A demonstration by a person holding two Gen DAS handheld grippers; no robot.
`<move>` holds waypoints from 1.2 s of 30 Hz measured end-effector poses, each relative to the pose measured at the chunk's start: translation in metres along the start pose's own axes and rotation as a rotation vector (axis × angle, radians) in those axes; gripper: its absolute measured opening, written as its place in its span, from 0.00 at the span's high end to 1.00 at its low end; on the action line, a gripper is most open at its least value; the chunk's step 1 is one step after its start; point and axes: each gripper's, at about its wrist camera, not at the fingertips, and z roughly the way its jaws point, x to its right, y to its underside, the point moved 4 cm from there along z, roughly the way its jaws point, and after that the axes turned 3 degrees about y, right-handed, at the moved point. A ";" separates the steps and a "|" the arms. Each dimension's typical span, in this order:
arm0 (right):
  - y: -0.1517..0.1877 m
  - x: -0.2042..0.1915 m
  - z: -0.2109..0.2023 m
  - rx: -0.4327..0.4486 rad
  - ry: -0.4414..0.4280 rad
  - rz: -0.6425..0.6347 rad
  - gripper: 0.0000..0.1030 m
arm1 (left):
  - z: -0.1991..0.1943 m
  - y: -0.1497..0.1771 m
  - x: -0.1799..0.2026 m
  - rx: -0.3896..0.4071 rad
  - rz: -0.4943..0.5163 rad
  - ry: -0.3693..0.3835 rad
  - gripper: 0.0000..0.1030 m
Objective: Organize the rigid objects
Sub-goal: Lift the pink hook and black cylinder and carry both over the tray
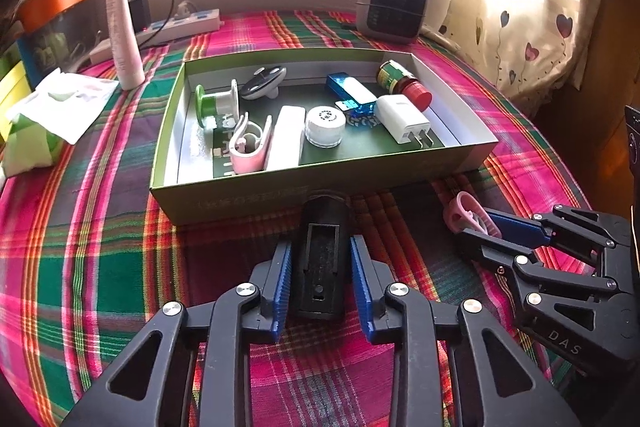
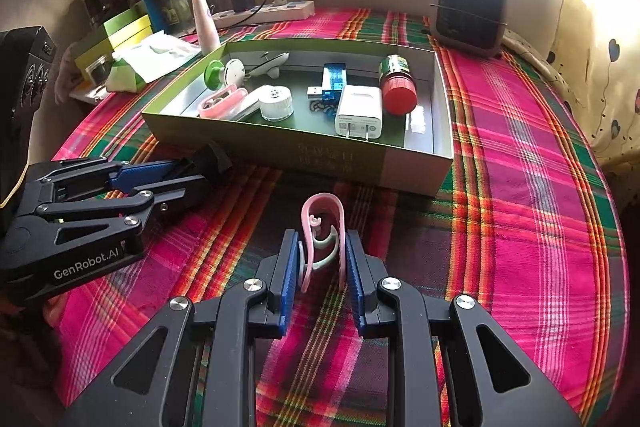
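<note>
Plaid cloth covers the bench, and on it sits a green box already holding a spool, a white jar, a charger, a red-capped bottle and other small bits. Just in front of the box's near wall, the left gripper has its blue pads either side of a black holder; they look closed on it, though I can't swear both pads touch. Beside it, the right gripper is clamped on a pink clip, which stands upright on the cloth between the pads. Both pieces look picked and ready, so I'd say the step in hand is carrying them into the box. Next, each needs lifting clear of the near wall and setting down in a free gap, perhaps at the right end by the charger, without knocking the bottle.
</note>
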 end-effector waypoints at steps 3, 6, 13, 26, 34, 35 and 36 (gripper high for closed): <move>0.000 0.000 0.000 0.000 -0.001 -0.001 0.77 | 0.000 0.000 0.000 0.000 0.000 -0.001 0.74; 0.000 0.000 0.000 0.000 -0.002 -0.001 0.77 | -0.001 0.001 -0.001 -0.001 -0.004 0.000 0.74; 0.000 -0.002 0.000 0.003 -0.004 -0.006 0.77 | -0.005 0.006 -0.001 -0.003 -0.016 0.001 0.75; 0.002 -0.010 -0.006 0.017 -0.017 -0.006 0.77 | -0.015 0.010 -0.004 0.013 -0.037 -0.002 0.75; 0.001 -0.010 -0.011 0.033 -0.025 0.000 0.77 | -0.026 0.010 -0.007 0.034 -0.050 -0.012 0.75; 0.001 -0.011 -0.012 0.038 -0.026 0.000 0.77 | -0.027 0.010 -0.007 0.037 -0.051 -0.013 0.75; 0.001 -0.011 -0.013 0.041 -0.027 0.000 0.77 | -0.029 0.009 -0.006 0.042 -0.051 -0.014 0.75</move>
